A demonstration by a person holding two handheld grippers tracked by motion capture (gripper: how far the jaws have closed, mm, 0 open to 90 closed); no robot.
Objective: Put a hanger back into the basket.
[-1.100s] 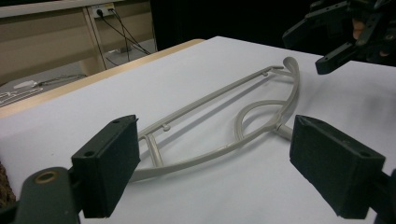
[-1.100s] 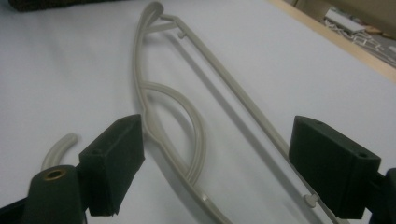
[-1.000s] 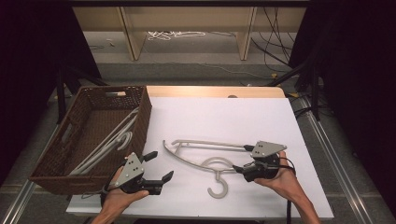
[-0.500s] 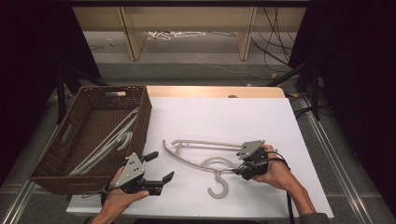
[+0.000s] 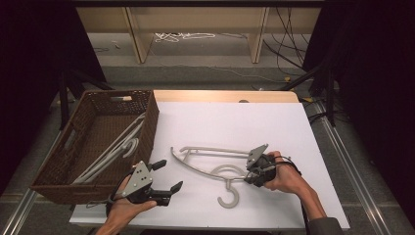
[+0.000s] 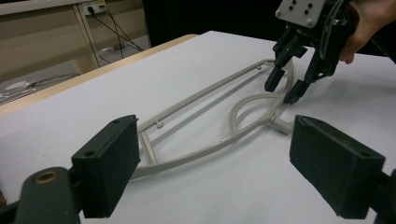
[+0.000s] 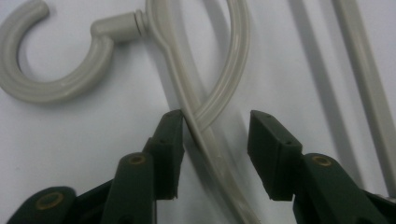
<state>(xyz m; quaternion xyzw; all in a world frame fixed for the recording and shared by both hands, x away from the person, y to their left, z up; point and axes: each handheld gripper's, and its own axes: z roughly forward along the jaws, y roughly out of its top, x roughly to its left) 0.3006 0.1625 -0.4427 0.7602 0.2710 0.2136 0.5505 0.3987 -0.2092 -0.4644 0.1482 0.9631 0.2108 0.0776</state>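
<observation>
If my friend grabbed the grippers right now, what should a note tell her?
Right gripper: jaws have just been closing around the hanger arm next to its hook; one pad touches, the other is apart, so no grip.
Left gripper: open, holding nothing, near the table's front edge.
Basket: at the left, with other hangers in it.
Done: right gripper in place.
Left: probably close, lift, put the hanger in the basket.

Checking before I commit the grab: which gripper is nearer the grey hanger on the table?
Right. The right gripper straddles the hanger beside its hook, jaws just closing, one pad touching. The left gripper hovers open, off its other end.
</observation>
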